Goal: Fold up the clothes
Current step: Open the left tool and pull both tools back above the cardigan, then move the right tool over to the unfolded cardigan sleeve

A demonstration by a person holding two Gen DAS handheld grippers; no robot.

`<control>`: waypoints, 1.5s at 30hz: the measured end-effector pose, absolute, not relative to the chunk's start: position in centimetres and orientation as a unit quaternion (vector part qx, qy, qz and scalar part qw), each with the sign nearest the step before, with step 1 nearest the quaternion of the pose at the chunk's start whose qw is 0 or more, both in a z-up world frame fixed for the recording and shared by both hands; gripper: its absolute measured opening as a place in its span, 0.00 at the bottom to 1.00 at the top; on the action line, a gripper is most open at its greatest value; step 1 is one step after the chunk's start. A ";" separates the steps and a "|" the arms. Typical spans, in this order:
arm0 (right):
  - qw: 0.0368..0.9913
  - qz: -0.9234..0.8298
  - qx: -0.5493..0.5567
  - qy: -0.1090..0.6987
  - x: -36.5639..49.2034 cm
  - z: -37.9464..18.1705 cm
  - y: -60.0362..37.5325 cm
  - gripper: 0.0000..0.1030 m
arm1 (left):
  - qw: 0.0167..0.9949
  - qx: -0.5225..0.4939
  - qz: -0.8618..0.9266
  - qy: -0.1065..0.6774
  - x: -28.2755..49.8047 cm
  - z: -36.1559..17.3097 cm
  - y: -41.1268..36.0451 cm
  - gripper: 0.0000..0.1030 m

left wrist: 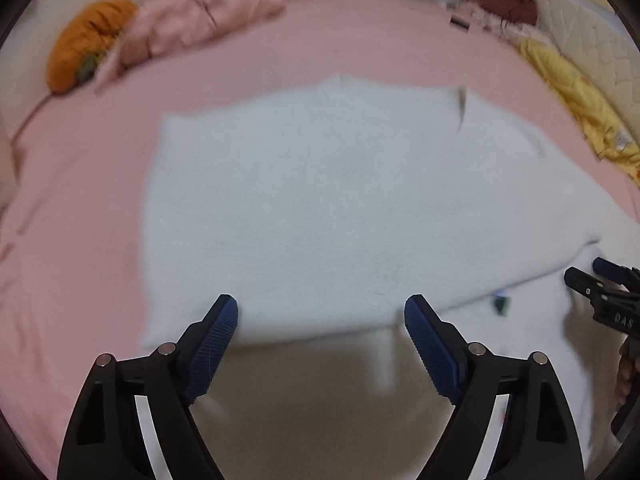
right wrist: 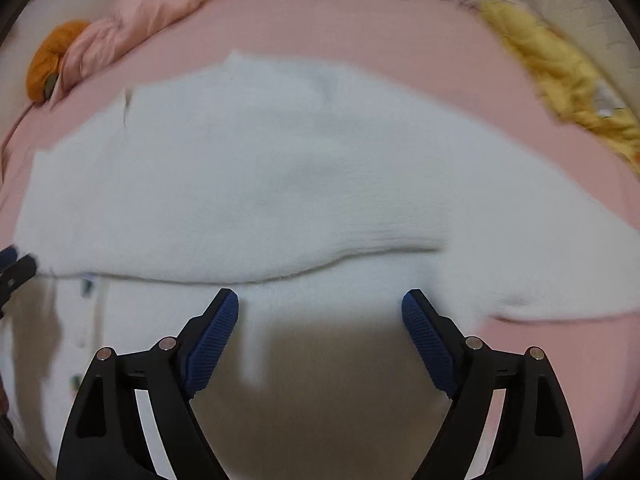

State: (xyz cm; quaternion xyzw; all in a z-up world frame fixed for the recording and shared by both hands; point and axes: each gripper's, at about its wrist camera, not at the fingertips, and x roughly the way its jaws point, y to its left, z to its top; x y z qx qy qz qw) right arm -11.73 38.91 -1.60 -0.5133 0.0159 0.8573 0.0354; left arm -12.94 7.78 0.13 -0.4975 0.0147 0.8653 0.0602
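White knit, soft and limp by the look of it: the garment (left wrist: 320, 192) lies spread on the pink bed (left wrist: 320, 40), its near edge draped over the bedside toward both tools; it looks like a cardigan or sweater, though blur hides the details; small dark buttons seem to show on the hanging part in the right view. Left tool (left wrist: 320, 320) stands with jaws wide apart and nothing between them, hovering just at the near hem; right tool (right wrist: 320, 312) is likewise spread and empty, poised over a fold line (right wrist: 320, 276) where an upper layer overlaps the lower. My guess is light, floppy cloth that sags wherever it is unsupported and may stretch; best pinched at an edge or corner, both layers together, one tool toward each end. Long axis runs left to right across both views; a point at the far edge may be a neckline, but I cannot be sure. Whether that overlap is a deliberate fold or just slump, this scene cannot settle.
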 end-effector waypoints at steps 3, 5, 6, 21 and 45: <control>0.033 0.908 -0.417 0.026 -5.5 3.4 37.7 0.82 | 0.057 -0.478 0.877 0.007 -8.4 3.3 6.5 0.87; 0.027 0.938 -0.344 0.038 -0.6 6.8 36.9 0.84 | 0.059 -0.479 0.876 -0.019 -5.1 4.4 5.8 0.88; 0.016 0.941 -0.336 0.039 1.3 6.8 36.7 0.89 | 0.056 -0.483 0.873 -0.032 -3.5 4.2 5.6 0.88; -0.018 0.930 -0.367 0.000 12.8 5.7 31.6 1.00 | 0.028 -0.465 0.884 -0.032 10.0 0.8 8.7 0.89; -0.023 0.927 -0.375 -0.001 13.1 5.8 31.6 1.00 | 0.027 -0.461 0.887 0.013 10.8 1.0 10.3 0.89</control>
